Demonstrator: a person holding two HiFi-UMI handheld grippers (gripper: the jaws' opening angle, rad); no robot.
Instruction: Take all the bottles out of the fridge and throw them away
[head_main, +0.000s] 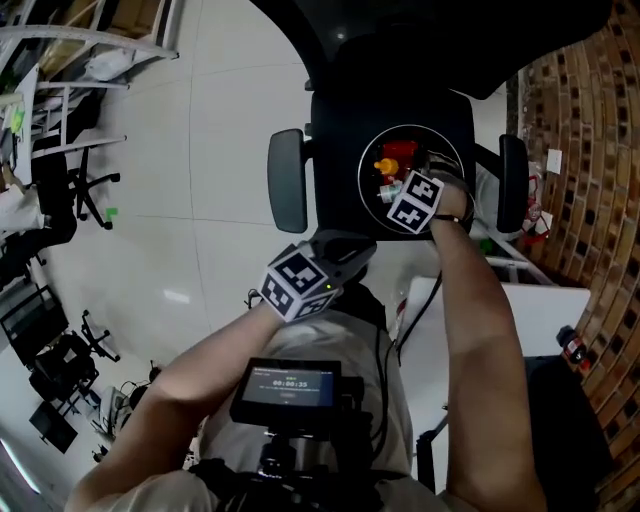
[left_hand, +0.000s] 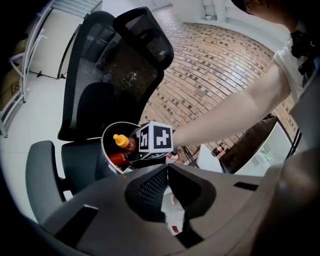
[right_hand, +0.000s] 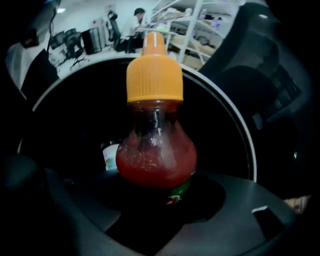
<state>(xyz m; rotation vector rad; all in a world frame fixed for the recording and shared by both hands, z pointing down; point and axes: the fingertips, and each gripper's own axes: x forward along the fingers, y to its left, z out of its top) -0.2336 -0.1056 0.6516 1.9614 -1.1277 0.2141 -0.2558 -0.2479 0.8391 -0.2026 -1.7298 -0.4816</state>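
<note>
Left gripper (left_hand: 167, 170), jaws pressed together, is hanging near the body. Right gripper (right_hand: 160, 196), jaws spread wide, is gripping a bottle (right_hand: 156, 155) by its base, cap pointing into the bin (right_hand: 250, 150) on the chair (head_main: 288, 180). A second bottle (left_hand: 117, 159) is lying inside. To my eye, the gripper should be easing lower and releasing well inside the bin, so the bottle is dropping cleanly.

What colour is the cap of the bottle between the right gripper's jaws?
The cap of the bottle is orange-yellow; the right gripper view shows it best.
</note>
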